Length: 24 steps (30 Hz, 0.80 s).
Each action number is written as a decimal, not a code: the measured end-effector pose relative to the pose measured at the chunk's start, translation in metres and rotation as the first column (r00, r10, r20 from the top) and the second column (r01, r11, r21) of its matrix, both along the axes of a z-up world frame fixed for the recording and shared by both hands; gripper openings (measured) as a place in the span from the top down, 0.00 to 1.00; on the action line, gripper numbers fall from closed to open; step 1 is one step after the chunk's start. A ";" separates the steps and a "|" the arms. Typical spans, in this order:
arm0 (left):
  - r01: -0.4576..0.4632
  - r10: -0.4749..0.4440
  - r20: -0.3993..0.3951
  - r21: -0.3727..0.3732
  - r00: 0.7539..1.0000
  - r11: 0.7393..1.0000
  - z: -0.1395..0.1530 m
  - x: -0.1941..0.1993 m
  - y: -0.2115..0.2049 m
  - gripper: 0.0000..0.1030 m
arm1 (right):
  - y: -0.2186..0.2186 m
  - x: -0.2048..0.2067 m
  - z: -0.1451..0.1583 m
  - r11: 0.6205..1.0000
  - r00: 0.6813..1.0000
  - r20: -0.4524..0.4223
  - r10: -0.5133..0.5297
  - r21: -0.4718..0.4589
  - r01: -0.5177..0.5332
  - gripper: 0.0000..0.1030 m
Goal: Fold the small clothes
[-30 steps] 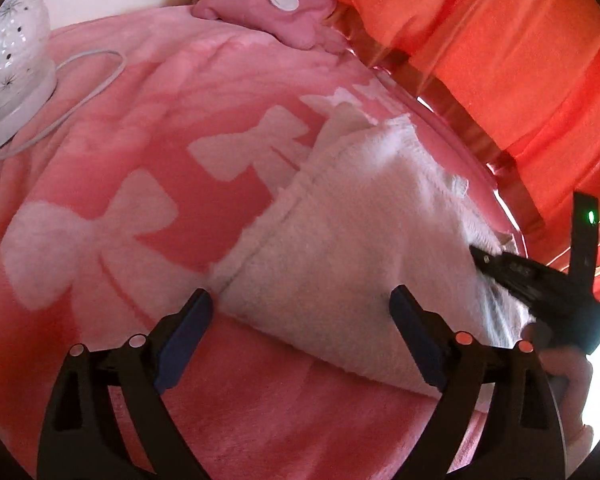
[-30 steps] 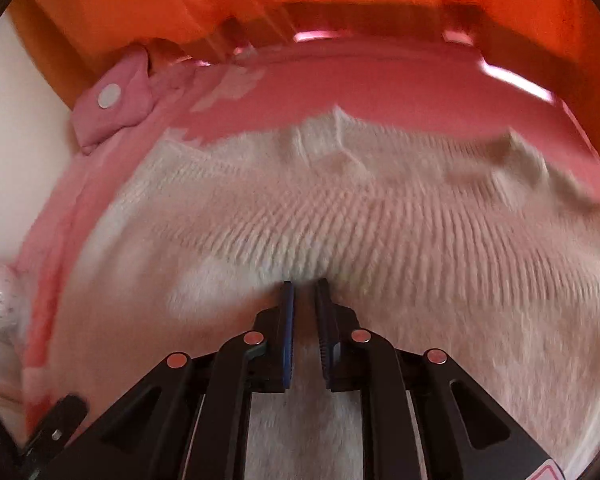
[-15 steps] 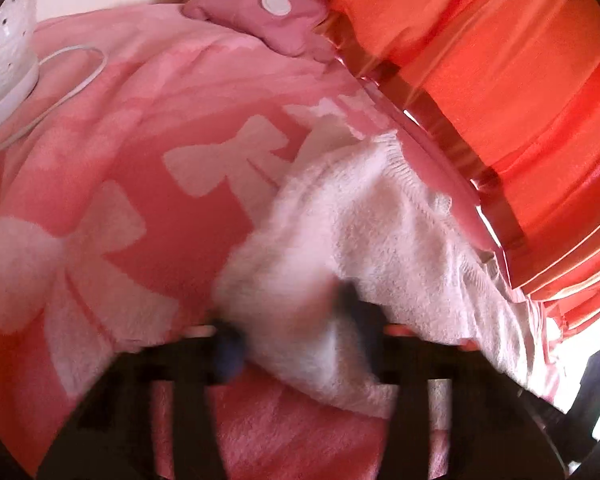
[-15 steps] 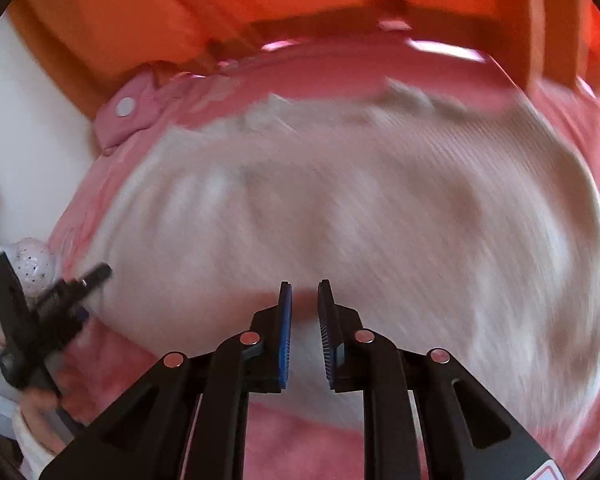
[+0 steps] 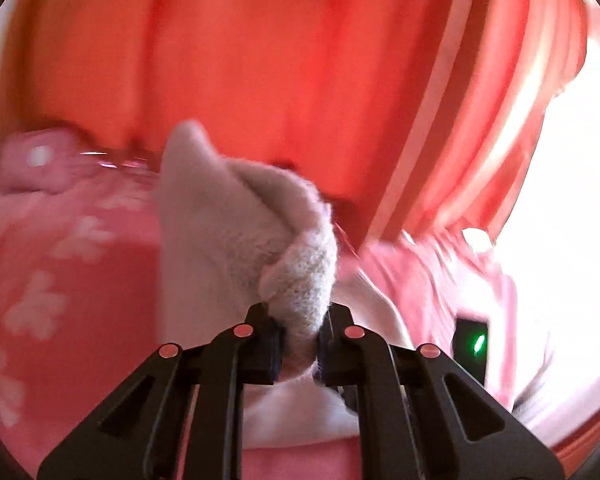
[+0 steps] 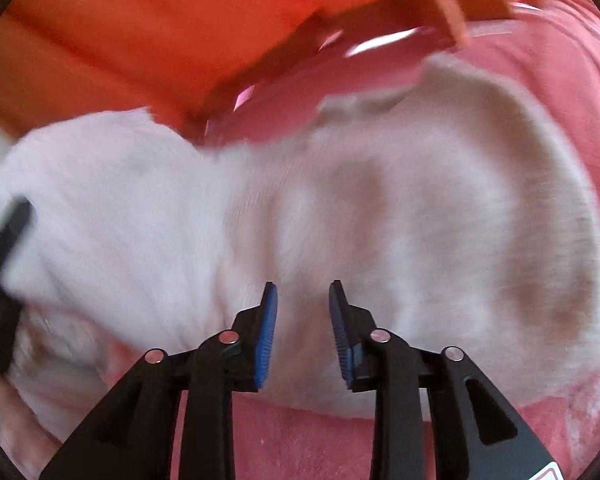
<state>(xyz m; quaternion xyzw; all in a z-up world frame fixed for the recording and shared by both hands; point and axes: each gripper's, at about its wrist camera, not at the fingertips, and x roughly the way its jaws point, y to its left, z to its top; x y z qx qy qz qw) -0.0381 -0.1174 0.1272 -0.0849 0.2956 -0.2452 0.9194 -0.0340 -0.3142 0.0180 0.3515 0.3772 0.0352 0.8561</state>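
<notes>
A small white fuzzy knit garment (image 6: 340, 220) lies on a pink blanket (image 6: 300, 440). In the left wrist view my left gripper (image 5: 300, 344) is closing on a bunched corner of the garment (image 5: 260, 240) and holds it lifted above the blanket (image 5: 60, 272). In the right wrist view my right gripper (image 6: 303, 332) hovers over the garment's near edge, its blue-padded jaws opening with a gap between them; the cloth lies below the pads and nothing is pinched. The other gripper (image 6: 0, 280) shows blurred at the left edge.
Orange-red curtains (image 5: 280, 60) hang behind the bed. A pink pouch with a white button (image 5: 40, 160) lies at the blanket's far left. The right gripper's body with a green light (image 5: 472, 344) shows at lower right. Bright window light fills the right side.
My left gripper went from open around the garment's corner to shut on it and lifted it, swinging toward the curtains. My right gripper let go of the cloth, its jaws widened, and it slid sideways.
</notes>
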 end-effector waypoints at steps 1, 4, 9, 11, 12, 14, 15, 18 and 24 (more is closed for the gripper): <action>0.027 -0.026 -0.019 0.017 0.999 0.999 -0.009 -0.001 -0.017 0.89 | -0.010 -0.005 0.000 0.999 0.999 0.007 -0.033 0.018 0.032 0.70; 0.101 -0.090 -0.128 0.084 0.988 0.991 -0.059 0.003 -0.066 0.89 | -0.047 -0.024 -0.002 0.986 0.988 0.020 -0.151 0.077 0.149 0.69; 0.126 -0.104 -0.150 0.148 0.983 0.981 -0.104 -0.009 -0.077 0.82 | -0.074 -0.039 -0.007 0.969 0.975 0.013 -0.222 0.114 0.219 0.63; 0.137 -0.119 -0.116 0.159 0.986 0.978 -0.091 -0.021 -0.068 0.67 | -0.071 -0.038 -0.004 0.976 0.982 0.031 -0.188 0.114 0.184 0.52; 0.137 -0.122 -0.099 0.158 0.988 0.978 -0.084 -0.027 -0.062 0.46 | -0.068 -0.037 -0.003 0.979 0.984 0.040 -0.172 0.114 0.167 0.49; 0.079 -0.071 -0.047 0.185 0.996 0.980 -0.070 -0.040 -0.042 0.18 | -0.066 -0.037 -0.001 0.982 0.988 0.060 -0.140 0.134 0.131 0.37; 0.050 -0.046 -0.022 0.198 0.999 0.979 -0.067 -0.044 -0.031 0.15 | -0.063 -0.036 -0.001 0.982 0.990 0.072 -0.122 0.154 0.110 0.36; 0.010 -0.006 -0.017 0.302 1.000 0.953 -0.075 -0.042 -0.014 0.14 | -0.054 -0.028 -0.003 0.985 0.996 0.045 -0.080 0.155 0.072 0.32; -0.036 0.088 -0.114 0.394 0.990 0.918 -0.122 -0.023 0.004 0.14 | -0.038 -0.011 -0.003 0.987 1.000 0.008 -0.022 0.162 0.021 0.31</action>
